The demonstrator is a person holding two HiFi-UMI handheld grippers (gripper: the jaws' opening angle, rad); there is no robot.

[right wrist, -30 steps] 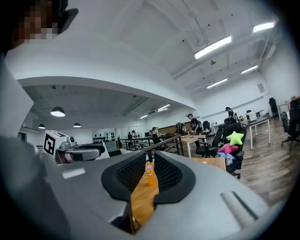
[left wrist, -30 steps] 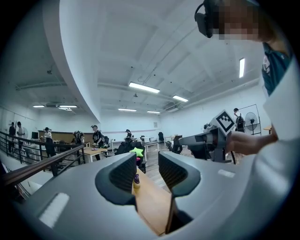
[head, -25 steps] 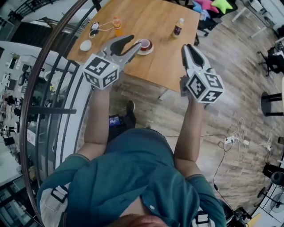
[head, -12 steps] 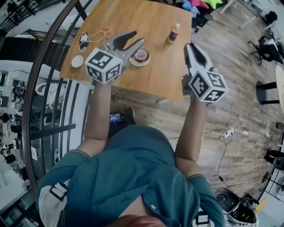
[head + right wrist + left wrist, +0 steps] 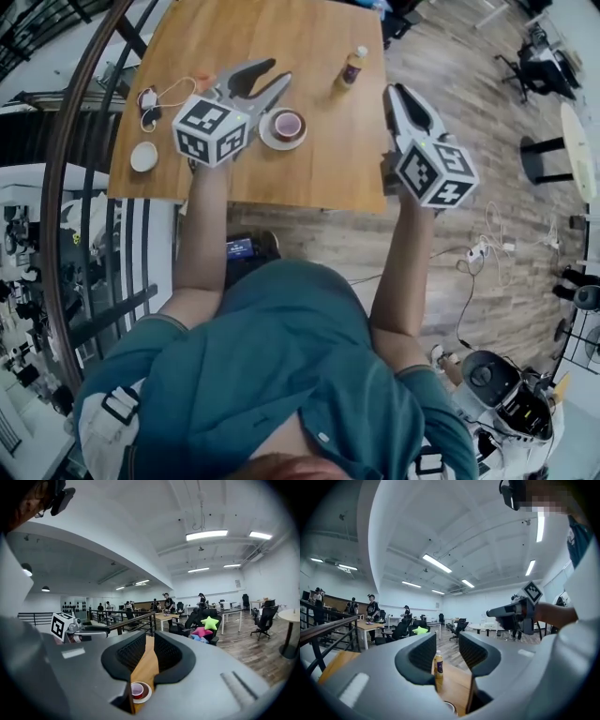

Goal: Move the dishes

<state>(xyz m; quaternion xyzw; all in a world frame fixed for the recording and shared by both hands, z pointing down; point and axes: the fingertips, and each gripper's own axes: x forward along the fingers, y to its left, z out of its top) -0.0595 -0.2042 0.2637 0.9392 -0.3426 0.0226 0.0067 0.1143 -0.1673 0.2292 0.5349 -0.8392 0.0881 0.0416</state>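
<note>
Head view, left gripper spread, empty, beside cup on saucer, right gripper spread, empty, seemingly past table edge.

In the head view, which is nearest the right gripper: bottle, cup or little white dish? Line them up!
1. Bottle, just left of the right gripper.
2. Cup, farther left, on its saucer.
3. Little white dish, way over at the far left.
</note>
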